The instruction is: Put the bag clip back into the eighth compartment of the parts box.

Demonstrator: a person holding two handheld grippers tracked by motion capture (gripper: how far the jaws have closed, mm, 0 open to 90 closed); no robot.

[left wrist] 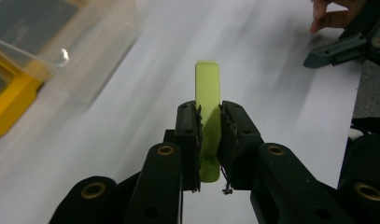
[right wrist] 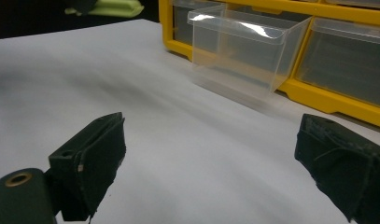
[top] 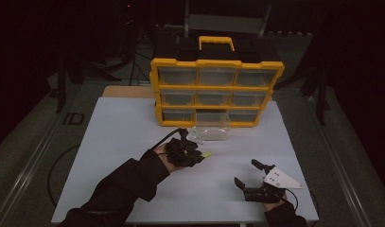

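— How's the left gripper [left wrist: 209, 135]?
— Jaws clamped tight, forearm reaching in from the lower left.
— And the right gripper [top: 253, 176]?
— Jaws spread wide, low at the near right.

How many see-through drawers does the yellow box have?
9: eight sit shut in the yellow box, three on top, three in the middle, two at the bottom corners; the ninth drawer is pulled out at bottom middle.

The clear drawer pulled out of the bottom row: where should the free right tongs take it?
Grip the clear drawer by its front wall, at the top rim, coming from above on the table side. It stands upright and open-topped, its back end in the yellow cabinet. The right tongs stand open.
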